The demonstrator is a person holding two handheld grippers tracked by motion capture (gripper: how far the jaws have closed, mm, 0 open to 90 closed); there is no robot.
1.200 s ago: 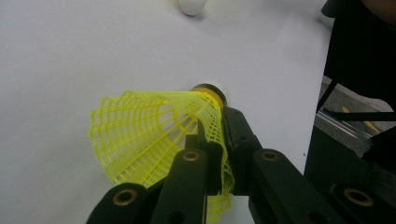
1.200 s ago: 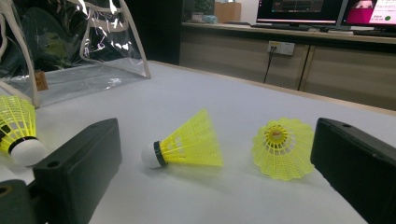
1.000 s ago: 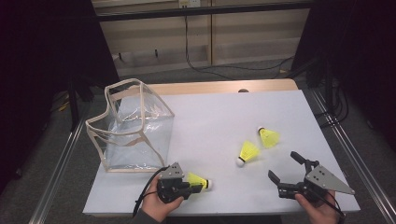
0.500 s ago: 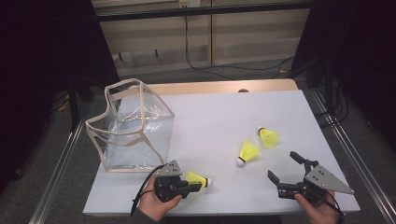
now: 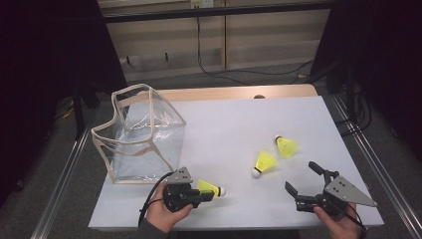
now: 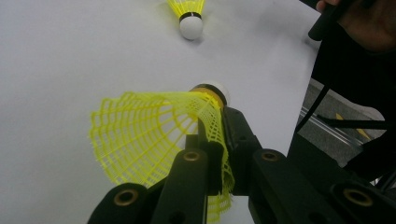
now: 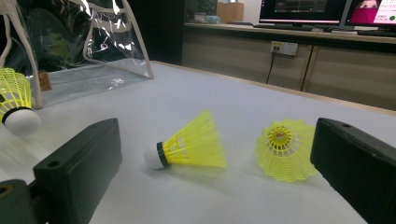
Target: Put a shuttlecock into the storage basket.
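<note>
In the left gripper view, the bottom edge cuts off the yellow skirt of the held shuttlecock (image 6: 154, 140), and its white tip is half hidden. The left gripper (image 5: 201, 193) has its fingers (image 6: 233, 135) pinched on the skirt's rim, tip pointing to 3 o'clock, low over the tabletop (image 5: 234, 124). The right gripper (image 5: 303, 180) is wide and holds nothing. Two more shuttlecocks (image 5: 263, 163) lie at its 11 o'clock.

There are three yellow birdies. One birdie (image 5: 209, 187) sits in the left claw (image 5: 201, 195), pinched tight by its net. The second birdie (image 5: 263, 163) and the third birdie (image 5: 286, 146) lie side by side just past the open right claw (image 5: 303, 178). There is one see-through bag (image 5: 142, 134), just beyond the left claw. There are two claws.
</note>
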